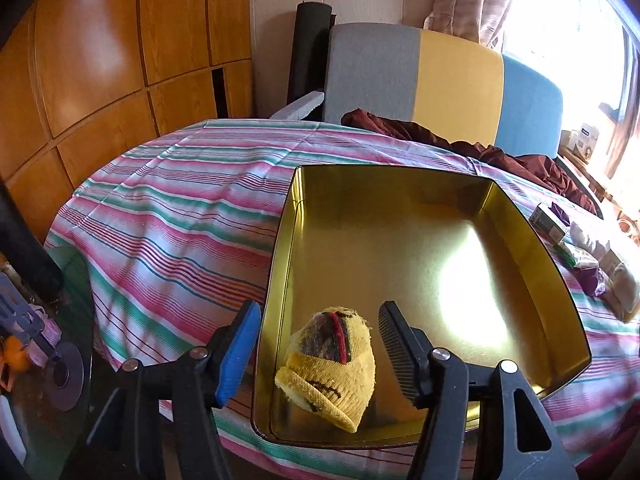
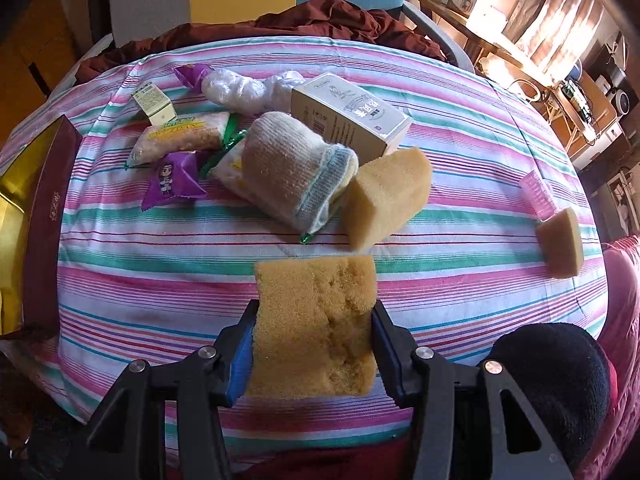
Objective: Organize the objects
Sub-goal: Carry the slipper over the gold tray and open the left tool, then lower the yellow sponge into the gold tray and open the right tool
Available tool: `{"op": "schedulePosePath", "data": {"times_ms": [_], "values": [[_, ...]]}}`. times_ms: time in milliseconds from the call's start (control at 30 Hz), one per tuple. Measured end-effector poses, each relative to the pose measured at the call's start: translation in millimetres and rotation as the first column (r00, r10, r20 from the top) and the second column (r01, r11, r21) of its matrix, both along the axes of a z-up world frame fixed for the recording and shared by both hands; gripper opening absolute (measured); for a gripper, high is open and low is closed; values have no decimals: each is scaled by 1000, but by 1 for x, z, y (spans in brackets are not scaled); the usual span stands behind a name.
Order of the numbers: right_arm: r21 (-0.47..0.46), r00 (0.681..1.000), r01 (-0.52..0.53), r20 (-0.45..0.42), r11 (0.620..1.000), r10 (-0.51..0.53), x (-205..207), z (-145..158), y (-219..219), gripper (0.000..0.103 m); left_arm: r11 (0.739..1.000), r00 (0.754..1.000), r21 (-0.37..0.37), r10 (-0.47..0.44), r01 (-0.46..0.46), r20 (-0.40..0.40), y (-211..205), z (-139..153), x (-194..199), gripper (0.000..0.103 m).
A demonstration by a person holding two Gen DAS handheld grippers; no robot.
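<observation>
In the left wrist view a rolled yellow sock (image 1: 330, 364) lies in the near corner of a gold tin box (image 1: 400, 184) on the striped cloth. My left gripper (image 1: 316, 328) hangs above it, open, its pads apart from the sock on both sides. In the right wrist view my right gripper (image 2: 314, 340) is shut on a tan sponge (image 2: 316, 320), held above the cloth. A second sponge (image 2: 386, 196), a white sock (image 2: 296, 168), a white carton (image 2: 352, 116) and snack packets (image 2: 172, 178) lie in a heap beyond it. The tin (image 2: 44, 216) shows at the left edge.
A third sponge (image 2: 560, 242) and a pink brush (image 2: 538, 194) lie at the right of the cloth. Dark red fabric (image 2: 320, 20) and a grey, yellow and blue chair back (image 1: 440, 76) stand behind the table. Wooden cabinets (image 1: 100, 60) fill the left.
</observation>
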State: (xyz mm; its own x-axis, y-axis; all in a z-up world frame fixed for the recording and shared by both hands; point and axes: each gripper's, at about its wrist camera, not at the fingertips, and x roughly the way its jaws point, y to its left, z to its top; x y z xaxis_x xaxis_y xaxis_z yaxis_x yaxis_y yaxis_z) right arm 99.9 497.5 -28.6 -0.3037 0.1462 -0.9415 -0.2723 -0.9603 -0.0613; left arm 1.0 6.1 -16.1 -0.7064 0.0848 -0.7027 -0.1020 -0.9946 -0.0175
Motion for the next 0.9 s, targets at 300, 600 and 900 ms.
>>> {"op": "schedulePosePath", "data": {"times_ms": [300,600,900], "values": [[-24,995,-99,-16,995,99,-28,-5,-49,52,1000,1000,20,15,-15,11,-4,-3,-2,67],[-50,987,-147,-73,988,143,-55,-11,-83,52,999,999,23,40,-40,-2,-10,-1,2,68],[-72,975,-195,-122,978,186,-76,-10,-116,52,998,998,19,66,-66,-2,-15,1,1,70]]}}
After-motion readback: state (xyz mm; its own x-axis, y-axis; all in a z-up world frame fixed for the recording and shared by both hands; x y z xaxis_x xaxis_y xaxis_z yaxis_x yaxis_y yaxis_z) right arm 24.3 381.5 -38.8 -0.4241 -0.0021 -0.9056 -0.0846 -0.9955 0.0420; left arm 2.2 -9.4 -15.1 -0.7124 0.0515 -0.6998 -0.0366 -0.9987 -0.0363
